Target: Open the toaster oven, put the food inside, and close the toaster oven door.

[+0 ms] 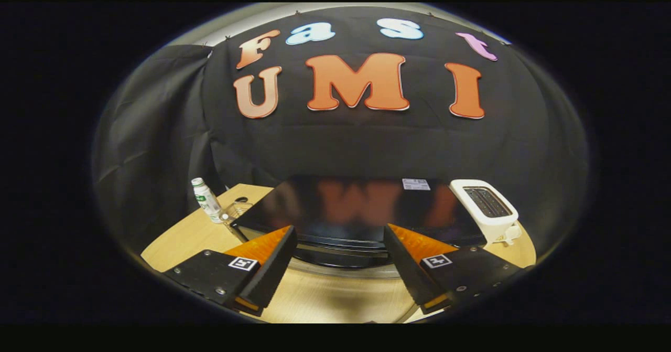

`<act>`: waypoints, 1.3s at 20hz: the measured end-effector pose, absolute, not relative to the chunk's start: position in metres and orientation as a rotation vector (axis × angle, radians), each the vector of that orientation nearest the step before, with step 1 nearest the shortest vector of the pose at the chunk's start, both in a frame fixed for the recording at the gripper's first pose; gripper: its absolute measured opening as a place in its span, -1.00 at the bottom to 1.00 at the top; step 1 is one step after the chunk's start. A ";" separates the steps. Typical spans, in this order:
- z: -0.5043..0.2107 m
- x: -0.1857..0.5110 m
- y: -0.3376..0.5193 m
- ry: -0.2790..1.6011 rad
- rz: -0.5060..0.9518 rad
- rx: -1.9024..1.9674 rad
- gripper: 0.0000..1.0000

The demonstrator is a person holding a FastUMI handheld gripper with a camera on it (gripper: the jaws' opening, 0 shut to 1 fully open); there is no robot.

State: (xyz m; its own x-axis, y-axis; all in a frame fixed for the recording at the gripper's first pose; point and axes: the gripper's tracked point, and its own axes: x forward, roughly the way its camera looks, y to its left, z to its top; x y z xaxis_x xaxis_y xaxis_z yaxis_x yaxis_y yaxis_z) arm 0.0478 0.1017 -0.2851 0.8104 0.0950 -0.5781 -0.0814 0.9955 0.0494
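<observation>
The toaster oven (356, 205) is a black box with a glossy top, standing on the wooden table (183, 239) just ahead of my fingers. I look down on its top from above and in front. Its front upper edge (341, 252) runs across the gap between the fingers, with a pale curved strip (341, 272) right under it. The front face is too foreshortened to tell how the door stands. My gripper (339, 231) is open, fingers wide apart, with nothing held between them and the tips level with the oven's front edge.
A white pop-up toaster (485, 208) stands at the oven's right side. Left of the oven are a small white bottle with a green label (206, 200) and a clear glass (233, 213). Black cloth walls close the booth behind and to the left.
</observation>
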 end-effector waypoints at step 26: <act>-0.332 -0.081 0.136 0.790 0.283 0.070 0.53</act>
